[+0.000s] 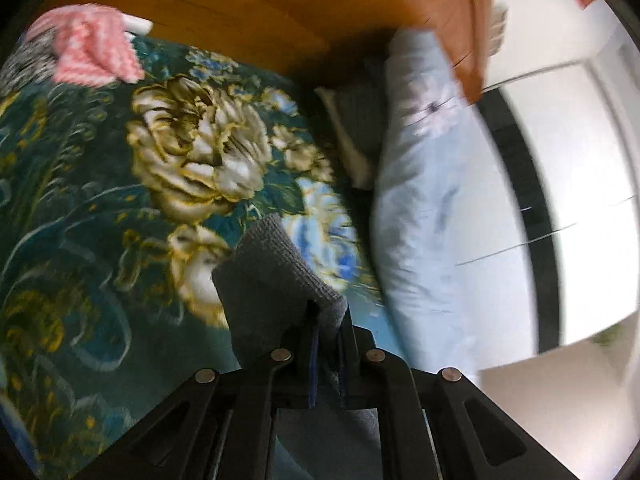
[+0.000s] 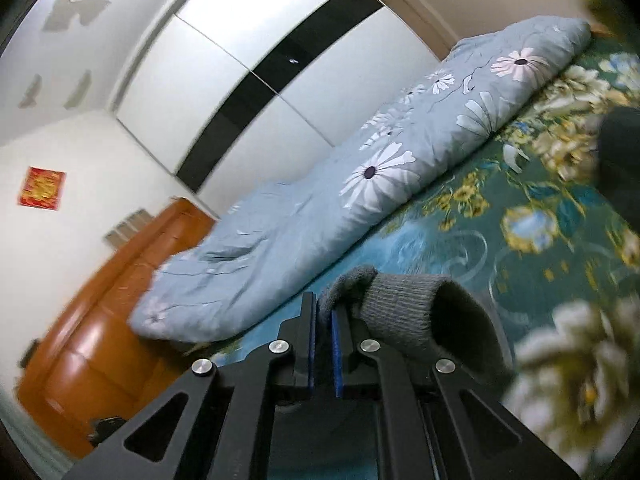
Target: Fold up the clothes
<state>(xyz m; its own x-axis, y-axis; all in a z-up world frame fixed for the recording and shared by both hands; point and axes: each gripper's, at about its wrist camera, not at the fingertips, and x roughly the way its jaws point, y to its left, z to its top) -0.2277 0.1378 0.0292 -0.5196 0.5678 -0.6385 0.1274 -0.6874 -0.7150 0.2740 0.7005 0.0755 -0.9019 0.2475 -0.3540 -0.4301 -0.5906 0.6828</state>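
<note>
A grey knitted garment (image 1: 272, 280) is pinched between the closed fingers of my left gripper (image 1: 326, 320) and hangs above the green floral blanket (image 1: 100, 200). In the right wrist view my right gripper (image 2: 323, 308) is shut on a ribbed grey knit edge (image 2: 404, 300) of what looks like the same garment; the fabric curls to the right over the blanket (image 2: 520, 220). A dark shape (image 2: 620, 152) at the right edge is too blurred to identify.
A rolled light-blue daisy quilt (image 1: 424, 200) lies along the bed's edge, also in the right wrist view (image 2: 360, 184). A pink-and-white cloth (image 1: 92, 48) lies at the far corner. An orange wooden headboard (image 1: 280, 0), a white wardrobe (image 2: 248, 60) and walls surround the bed.
</note>
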